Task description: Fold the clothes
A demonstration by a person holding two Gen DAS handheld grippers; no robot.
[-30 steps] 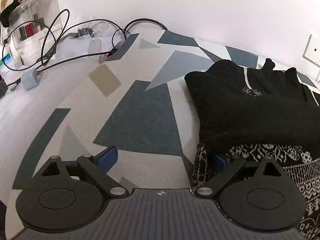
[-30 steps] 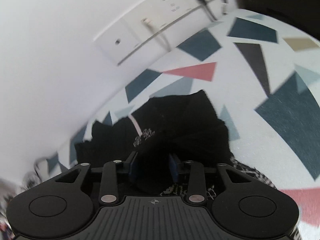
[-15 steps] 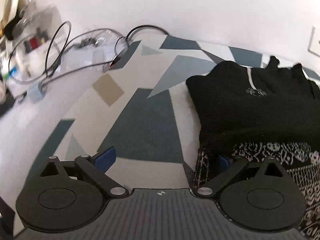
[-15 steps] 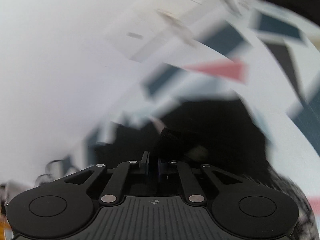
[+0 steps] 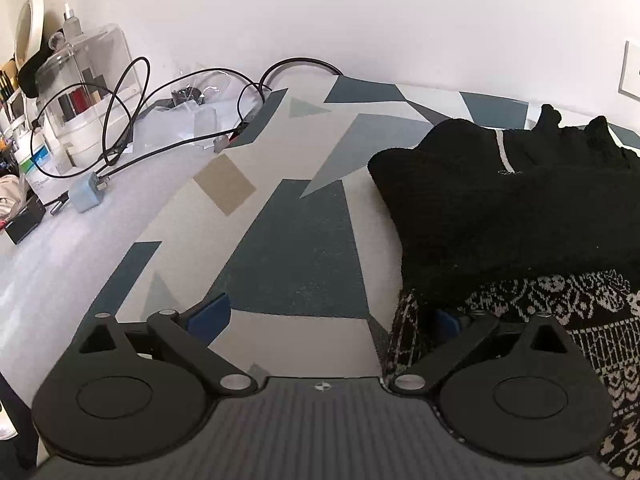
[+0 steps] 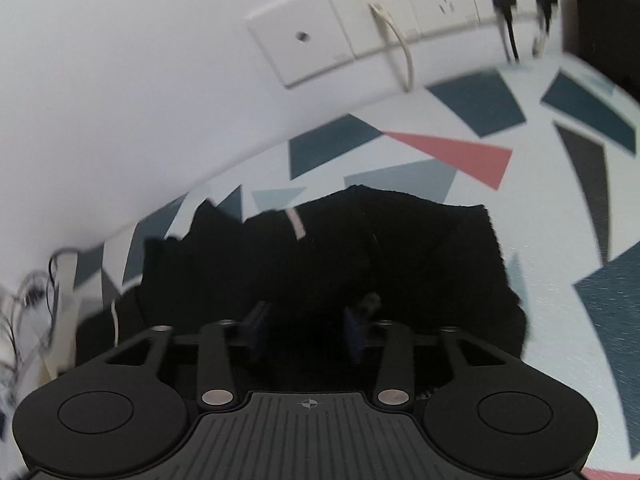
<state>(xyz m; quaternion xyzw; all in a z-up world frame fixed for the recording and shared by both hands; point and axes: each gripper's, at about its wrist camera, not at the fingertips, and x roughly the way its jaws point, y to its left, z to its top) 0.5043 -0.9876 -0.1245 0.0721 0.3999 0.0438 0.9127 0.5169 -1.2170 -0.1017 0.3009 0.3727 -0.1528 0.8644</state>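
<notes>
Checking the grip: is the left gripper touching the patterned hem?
Touching. In the left wrist view, the open left gripper has its right jaw tucked under the patterned hem.

Left wrist view sits low over the worktop (image 5: 288, 256), looking forward along the left tongs (image 5: 326, 318) toward the wall, close to the black sweater (image 5: 512, 216). Right wrist view looks along the right tongs (image 6: 306, 326) toward the wall sockets (image 6: 400, 20), very near the sweater (image 6: 360, 256). Both share sweater, patterned cover, wall.
</notes>
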